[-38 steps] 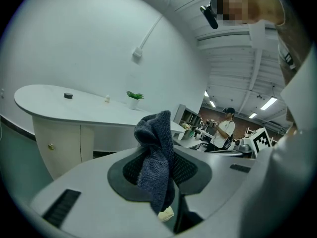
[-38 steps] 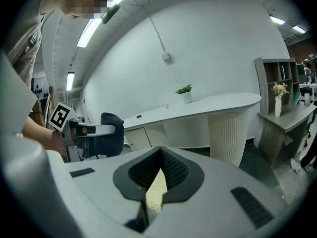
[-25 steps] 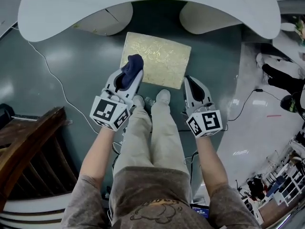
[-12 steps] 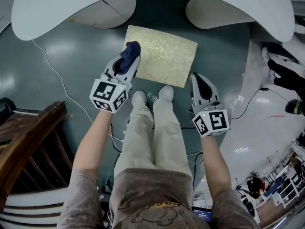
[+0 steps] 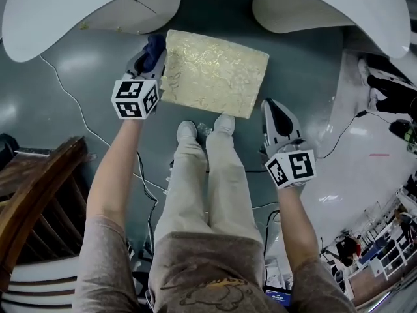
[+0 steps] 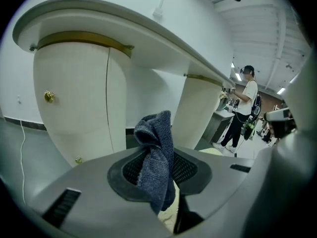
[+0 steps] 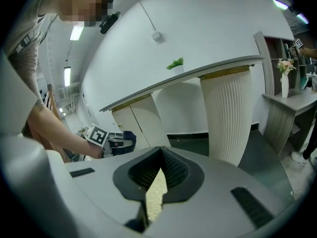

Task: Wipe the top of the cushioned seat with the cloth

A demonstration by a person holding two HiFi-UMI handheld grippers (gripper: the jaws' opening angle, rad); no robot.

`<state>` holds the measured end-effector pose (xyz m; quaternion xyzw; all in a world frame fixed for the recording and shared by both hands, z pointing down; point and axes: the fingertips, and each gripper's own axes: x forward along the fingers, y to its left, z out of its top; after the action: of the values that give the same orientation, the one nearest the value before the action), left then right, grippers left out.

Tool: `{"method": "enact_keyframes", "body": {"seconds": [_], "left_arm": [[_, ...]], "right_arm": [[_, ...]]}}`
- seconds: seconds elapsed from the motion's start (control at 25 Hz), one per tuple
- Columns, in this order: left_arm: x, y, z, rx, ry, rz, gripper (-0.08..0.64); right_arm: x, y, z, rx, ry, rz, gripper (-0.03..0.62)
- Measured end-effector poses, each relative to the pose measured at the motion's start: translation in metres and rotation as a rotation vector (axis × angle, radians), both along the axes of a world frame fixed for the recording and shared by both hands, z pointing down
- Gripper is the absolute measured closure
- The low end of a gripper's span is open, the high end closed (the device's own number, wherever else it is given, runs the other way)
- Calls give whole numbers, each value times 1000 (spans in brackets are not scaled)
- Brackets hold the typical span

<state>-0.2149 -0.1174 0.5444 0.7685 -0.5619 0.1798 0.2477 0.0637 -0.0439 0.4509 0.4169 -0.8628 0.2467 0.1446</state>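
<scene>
As left gripper (image 5: 150, 49) pinches cloth (image 6: 155, 162), right gripper (image 5: 271, 105) hangs closed.

From the head we look steeply down on the seat (image 5: 214, 72), with the left gripper (image 5: 154, 45) and the right gripper (image 5: 272, 107) near us. In the left gripper view we sit low, close behind the cloth (image 6: 156, 165), facing the white counter (image 6: 124, 29). The right gripper view, equally low, faces that counter and catches the left gripper at its left. All three views share the counter and the seat.
</scene>
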Motion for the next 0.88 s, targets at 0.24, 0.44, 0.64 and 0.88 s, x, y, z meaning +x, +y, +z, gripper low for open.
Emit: {"method": "enact_keyframes", "body": {"seconds": [0.24, 0.44, 0.64, 0.88], "left_arm": [[-20, -23, 29, -45, -1, -75, 462], [-31, -35, 49, -95, 43, -132, 462], [-32, -44, 67, -147, 83, -131, 462], [-31, -42, 83, -198, 108, -155, 462]], "right_arm": [[5, 0, 11, -14, 3, -17, 588], [9, 0, 14, -21, 3, -17, 588], [14, 1, 18, -27, 3, -13, 588], [19, 4, 23, -44, 8, -12, 588]]}}
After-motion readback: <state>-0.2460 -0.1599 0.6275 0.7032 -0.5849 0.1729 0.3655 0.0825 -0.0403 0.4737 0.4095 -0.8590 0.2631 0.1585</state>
